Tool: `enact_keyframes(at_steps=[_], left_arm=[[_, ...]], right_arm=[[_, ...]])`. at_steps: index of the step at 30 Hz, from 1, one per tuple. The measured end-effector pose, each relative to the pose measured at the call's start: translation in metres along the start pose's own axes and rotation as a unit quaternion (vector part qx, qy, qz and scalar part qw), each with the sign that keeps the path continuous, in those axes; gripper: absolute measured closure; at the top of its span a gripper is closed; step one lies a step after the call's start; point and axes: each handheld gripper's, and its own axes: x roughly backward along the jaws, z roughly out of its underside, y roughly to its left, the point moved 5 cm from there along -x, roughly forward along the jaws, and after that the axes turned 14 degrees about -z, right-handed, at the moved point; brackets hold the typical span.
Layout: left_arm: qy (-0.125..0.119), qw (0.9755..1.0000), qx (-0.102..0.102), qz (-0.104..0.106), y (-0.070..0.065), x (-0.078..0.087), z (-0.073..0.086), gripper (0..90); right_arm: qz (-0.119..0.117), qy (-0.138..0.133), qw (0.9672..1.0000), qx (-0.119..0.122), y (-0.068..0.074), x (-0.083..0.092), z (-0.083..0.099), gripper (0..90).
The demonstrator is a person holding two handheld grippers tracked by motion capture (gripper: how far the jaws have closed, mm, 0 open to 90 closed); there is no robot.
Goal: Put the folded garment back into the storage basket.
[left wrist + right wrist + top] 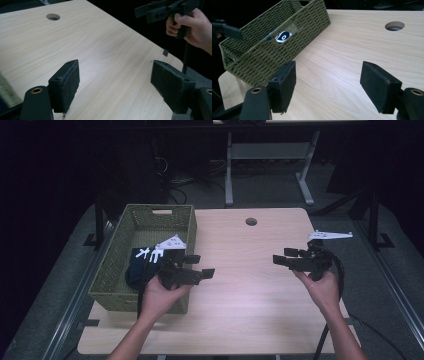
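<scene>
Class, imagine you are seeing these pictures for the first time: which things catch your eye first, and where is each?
The green woven basket at the pale wooden table's left edge draws the eye first, with a dark blue cloth item lying inside. Next come the two black grippers held above the tabletop: the left gripper beside the basket, the right gripper near the right edge, both with jaws apart and nothing between them.

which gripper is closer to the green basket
Left. The left gripper hangs just off the woven green basket at its near right corner, jaws open and empty. The right gripper is across the table, well clear.
</scene>
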Motion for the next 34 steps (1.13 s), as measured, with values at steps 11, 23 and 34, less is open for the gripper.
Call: enact_keyframes(at_steps=[11,23,34], left_arm=[[0.01,0.9998,-0.01,0.016,-0.026,-0.018,0.005,22.6],[0.018,0.9991,-0.03,0.025,-0.051,-0.034,0.02,22.6],[0.033,0.9979,-0.039,0.039,-0.065,-0.051,0.037,22.6]], right_arm=[[0.009,0.003,0.9999,-0.006,-0.008,0.012,0.015,28.7],[0.024,0.001,0.9996,-0.014,-0.018,0.026,0.037,28.6],[0.039,-0.004,0.9988,-0.03,-0.024,0.046,0.065,28.4]])
